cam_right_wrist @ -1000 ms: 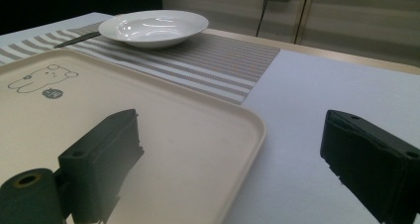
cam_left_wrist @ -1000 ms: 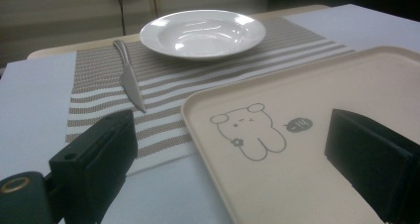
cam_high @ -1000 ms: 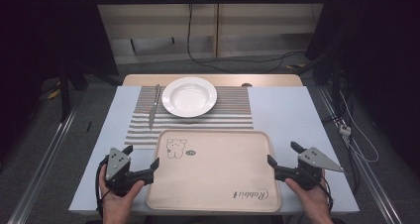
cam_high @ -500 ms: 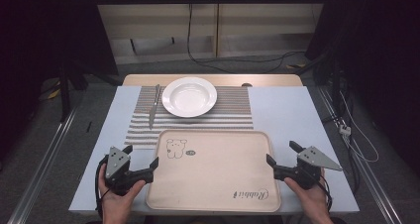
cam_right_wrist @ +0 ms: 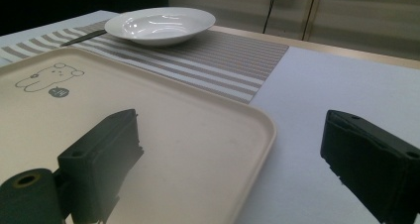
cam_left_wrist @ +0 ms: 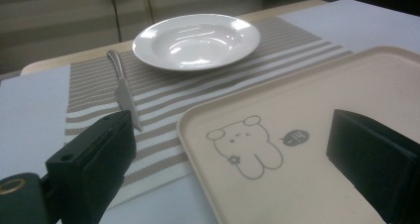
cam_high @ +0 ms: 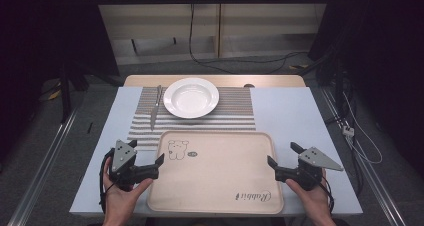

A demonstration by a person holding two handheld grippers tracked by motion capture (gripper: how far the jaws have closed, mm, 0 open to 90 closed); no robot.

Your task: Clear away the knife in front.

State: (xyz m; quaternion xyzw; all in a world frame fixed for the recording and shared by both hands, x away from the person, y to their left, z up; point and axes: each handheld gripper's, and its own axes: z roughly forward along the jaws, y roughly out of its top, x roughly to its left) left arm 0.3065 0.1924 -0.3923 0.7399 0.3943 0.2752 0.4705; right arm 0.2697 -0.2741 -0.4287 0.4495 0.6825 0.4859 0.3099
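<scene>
High view shows your left gripper [cam_high: 159, 166] and right gripper [cam_high: 281, 162] spread wide, straddling the tray [cam_high: 220, 186] side rims. It's probably light, stiff and slick: pinch both raised rims mid-length, evenly.

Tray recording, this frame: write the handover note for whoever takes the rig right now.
Left gripper: open, jaws straddling the tray's left rim near the bear print, not closed on it.
Right gripper: open, jaws either side of the tray's right rim, also not gripping.
Tray: flat on the table, empty, at the near edge in front of the striped placemat.
White plate sits on the placemat with a knife to its left; neither is being touched.
Done: both grippers lined up at the tray's sides.
Left: probably close both on the rims and lift it level.
</scene>
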